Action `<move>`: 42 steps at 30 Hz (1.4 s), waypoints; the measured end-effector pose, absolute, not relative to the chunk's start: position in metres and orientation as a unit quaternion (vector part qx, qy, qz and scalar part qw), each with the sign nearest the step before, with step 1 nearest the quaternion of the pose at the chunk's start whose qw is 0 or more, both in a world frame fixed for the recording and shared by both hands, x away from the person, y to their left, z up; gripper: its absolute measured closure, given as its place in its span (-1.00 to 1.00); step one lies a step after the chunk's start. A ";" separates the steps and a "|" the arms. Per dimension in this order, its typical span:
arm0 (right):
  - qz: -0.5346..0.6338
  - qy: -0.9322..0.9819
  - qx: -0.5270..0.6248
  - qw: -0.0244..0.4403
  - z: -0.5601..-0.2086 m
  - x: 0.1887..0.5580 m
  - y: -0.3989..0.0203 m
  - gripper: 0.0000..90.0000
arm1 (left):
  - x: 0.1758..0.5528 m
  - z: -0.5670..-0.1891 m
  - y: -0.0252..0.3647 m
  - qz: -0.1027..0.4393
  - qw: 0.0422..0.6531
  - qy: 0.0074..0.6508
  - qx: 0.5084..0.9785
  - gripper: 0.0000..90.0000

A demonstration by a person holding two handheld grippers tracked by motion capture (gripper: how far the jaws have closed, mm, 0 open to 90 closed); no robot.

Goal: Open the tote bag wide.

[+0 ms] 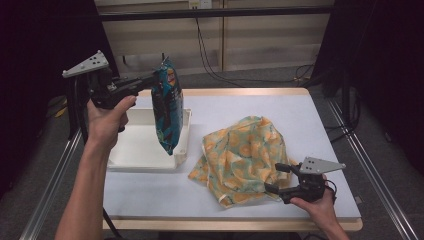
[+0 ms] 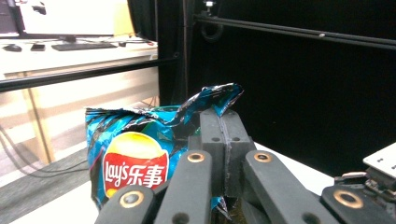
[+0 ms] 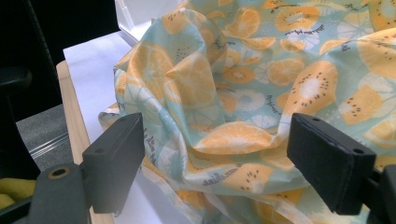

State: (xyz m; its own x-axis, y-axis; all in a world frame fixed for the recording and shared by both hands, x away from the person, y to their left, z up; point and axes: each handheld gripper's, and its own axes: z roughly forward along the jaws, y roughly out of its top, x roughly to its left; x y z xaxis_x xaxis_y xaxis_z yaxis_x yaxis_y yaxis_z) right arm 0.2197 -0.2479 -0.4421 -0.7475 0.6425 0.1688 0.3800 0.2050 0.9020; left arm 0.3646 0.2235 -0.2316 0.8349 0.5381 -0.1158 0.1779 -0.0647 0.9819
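High view looks down across the table. Left gripper view faces level, close on the chip bag. Right gripper view closes on the cloth, shared with the high view.

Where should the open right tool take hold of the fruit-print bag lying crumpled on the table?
Probably the raised fold of the fruit-print bag that already sits between the open jaws of the right tool. It stands up from the heap as a ridge, so closing straight in from the near right edge of the table should pinch fabric. Flatter parts offer little to grip.
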 end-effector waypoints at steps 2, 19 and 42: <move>0.535 0.767 0.333 0.123 -0.442 0.220 -0.248 -0.58 | 0.365 -0.233 0.229 0.145 0.633 0.256 0.717 1.00; 0.533 0.769 0.330 0.122 -0.442 0.221 -0.247 -0.58 | 0.370 -0.247 0.281 0.186 0.602 0.329 0.703 1.00; 0.532 0.772 0.326 0.123 -0.443 0.221 -0.245 -0.58 | 0.389 -0.284 0.304 0.242 0.556 0.410 0.681 1.00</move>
State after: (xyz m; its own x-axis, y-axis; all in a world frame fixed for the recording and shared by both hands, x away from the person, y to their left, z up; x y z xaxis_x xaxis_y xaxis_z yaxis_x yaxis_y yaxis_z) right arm 0.2205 -0.2453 -0.4428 -0.7570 0.6341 0.1579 0.3728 0.2207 0.9013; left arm 0.3889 0.3038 -0.2838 0.5460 0.8282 -0.1265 0.2895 -0.0448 0.9561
